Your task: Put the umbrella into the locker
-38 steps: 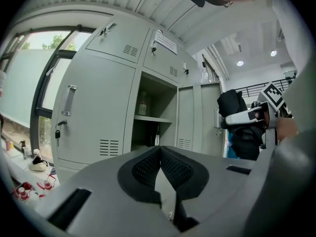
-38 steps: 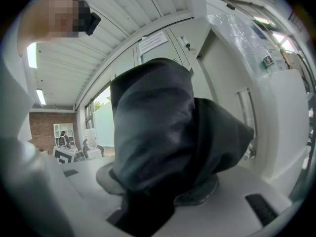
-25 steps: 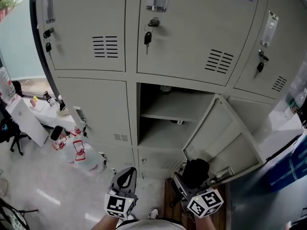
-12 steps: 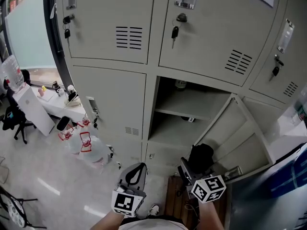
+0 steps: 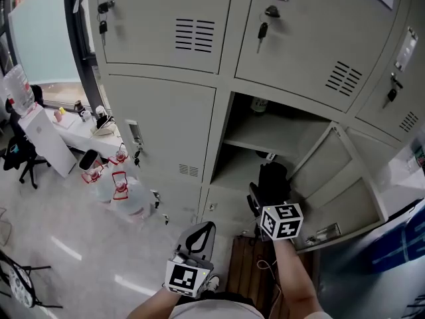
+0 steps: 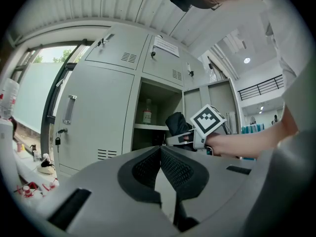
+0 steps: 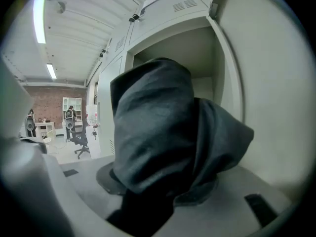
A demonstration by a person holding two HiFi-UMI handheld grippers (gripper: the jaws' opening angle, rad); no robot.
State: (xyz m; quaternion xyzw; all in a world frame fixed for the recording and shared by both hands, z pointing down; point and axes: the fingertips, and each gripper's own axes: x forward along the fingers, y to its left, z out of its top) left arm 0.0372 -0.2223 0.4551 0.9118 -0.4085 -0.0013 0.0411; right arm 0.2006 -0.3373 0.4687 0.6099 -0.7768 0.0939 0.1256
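Overhead first, the head view.
- Right gripper (image 5: 265,197): jaws partly apart, clamped on the umbrella (image 5: 273,177), a folded black bundle standing out beyond the tips.
- Locker (image 5: 159,125): its open compartment lies straight ahead of that gripper. A shelf (image 5: 262,135) divides it, and the door (image 5: 325,168) swings out to the gripper's right. The umbrella is at the compartment mouth.
- Left gripper (image 5: 201,234): low, well to the right gripper's left, apart from the locker.

Left gripper view.
- Jaws together, nothing between them.
- Ahead and to the right are the right gripper and umbrella at the opening. A bottle (image 6: 147,112) stands on the shelf beyond.

Right gripper view.
- The umbrella fills the span between the jaws, with dark fabric draped over both pads.
- The compartment is beyond, and the door edge is to the right.

Handling, as a judgement.
- Carry the bundle in below the shelf, since the lower bay looks nearer.
- Keep clear of the door edge.
- Rest the umbrella on the bay floor before releasing, because soft fabric may slump or roll out.

Not determinable.
- The umbrella's handle end.
- The bay floor behind the bundle.
- How far the tip sits inside the locker.
- The compartment's back wall, which is in shadow.
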